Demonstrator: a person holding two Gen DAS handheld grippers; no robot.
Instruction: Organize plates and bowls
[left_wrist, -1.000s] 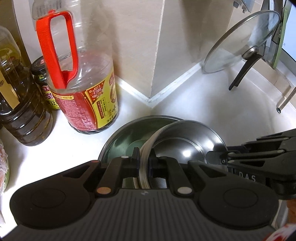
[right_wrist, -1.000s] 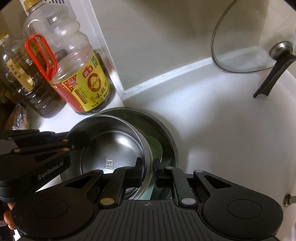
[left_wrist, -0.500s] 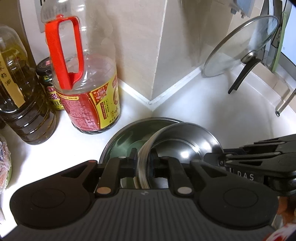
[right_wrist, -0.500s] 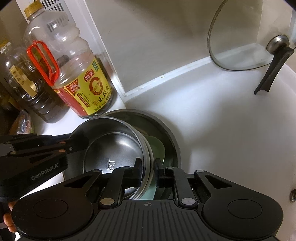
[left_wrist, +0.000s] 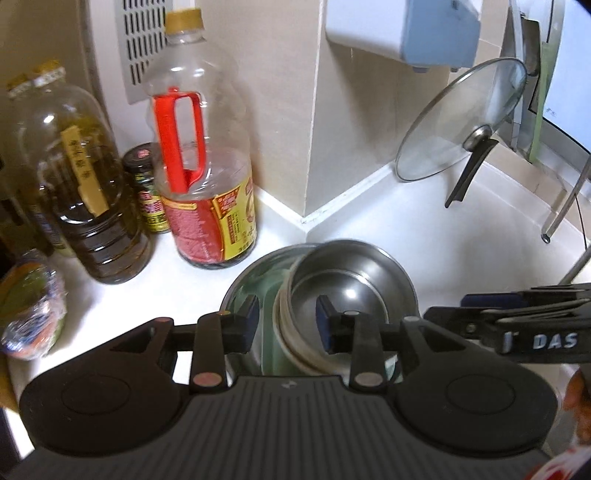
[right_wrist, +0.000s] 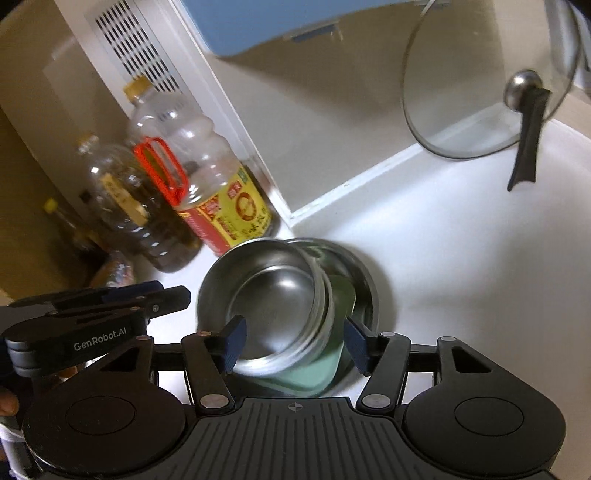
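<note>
White counter (right_wrist: 461, 258), corner by the wall: large steel basin (right_wrist: 371, 291) sits flat, a green plate (right_wrist: 314, 380) lies in it, and a smaller steel bowl (right_wrist: 273, 295) is stacked on top, seated off-centre toward the oil bottle (left_wrist: 207, 206) and apparently tilted, its rim overhanging the basin's edge on that side. Risk, judged: an uneven perch like this could slide or rock if nudged; a finger brushing the rim on withdrawal could tip the bowl out of the stack or push it into the oil bottle just beside the basin. Steel on glazed plate looks low-friction. Left gripper (left_wrist: 286, 328): jaws spread wide, straddling the near rim of the bowl and plate, one finger outside and one inside, neither pad visibly pressing; holding nothing. Right gripper (right_wrist: 293, 338): jaws also wide apart, flanking the opposite rim, nothing clamped. Both tools are pitched down over the stack from opposite sides.
</note>
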